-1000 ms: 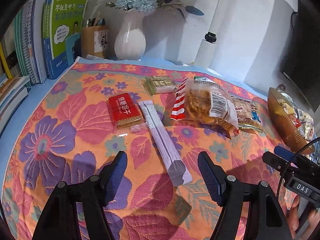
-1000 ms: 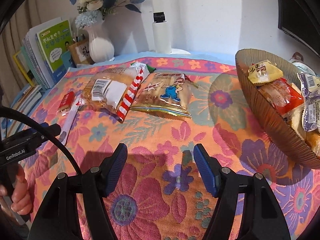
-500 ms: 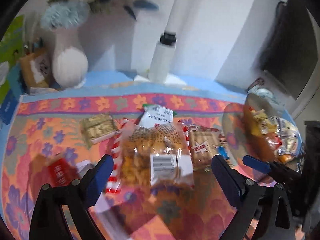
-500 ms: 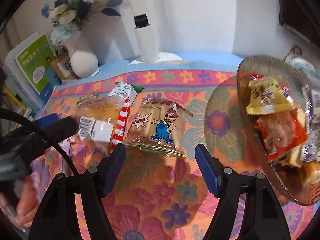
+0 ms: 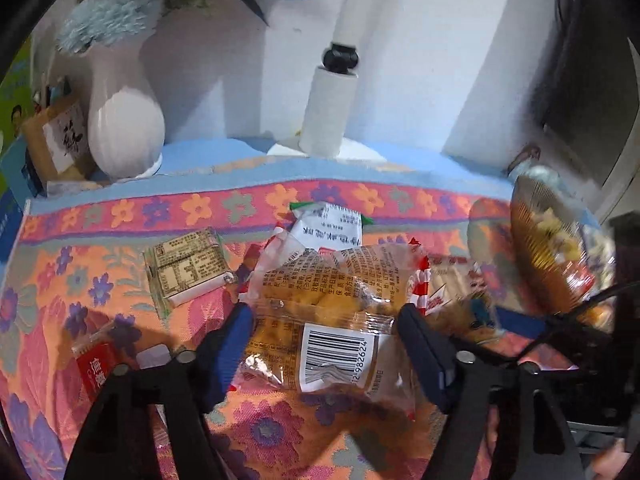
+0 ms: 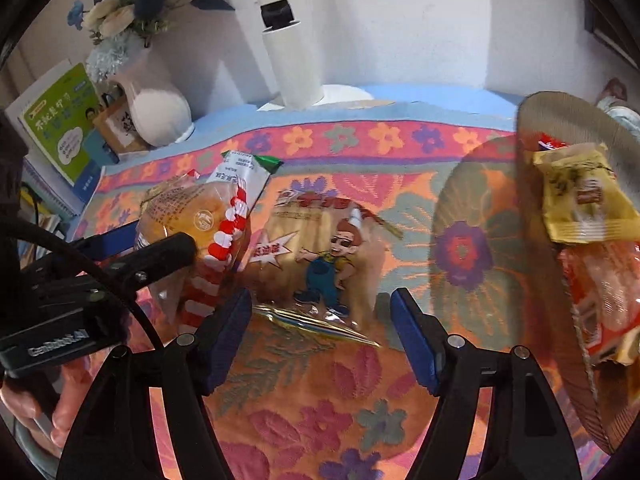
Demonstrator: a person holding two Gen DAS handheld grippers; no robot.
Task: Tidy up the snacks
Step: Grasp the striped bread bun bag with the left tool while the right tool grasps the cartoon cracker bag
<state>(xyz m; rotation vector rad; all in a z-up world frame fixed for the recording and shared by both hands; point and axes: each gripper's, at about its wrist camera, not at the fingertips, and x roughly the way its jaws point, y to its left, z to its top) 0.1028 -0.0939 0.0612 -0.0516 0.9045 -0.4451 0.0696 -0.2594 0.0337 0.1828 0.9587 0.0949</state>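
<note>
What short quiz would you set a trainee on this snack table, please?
1. True or false: the woven basket is empty.
2. The right gripper is: A open, B shut on a packet, C out of view.
3. What colour are the overalls on the cartoon packet?
Key: 1 false, snacks lie in it; 2 A; 3 blue.

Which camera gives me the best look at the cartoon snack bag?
The right wrist view: the cartoon snack bag lies whole, just ahead of the right gripper. In the left wrist view only a blurred corner shows behind the bread packet.
</note>
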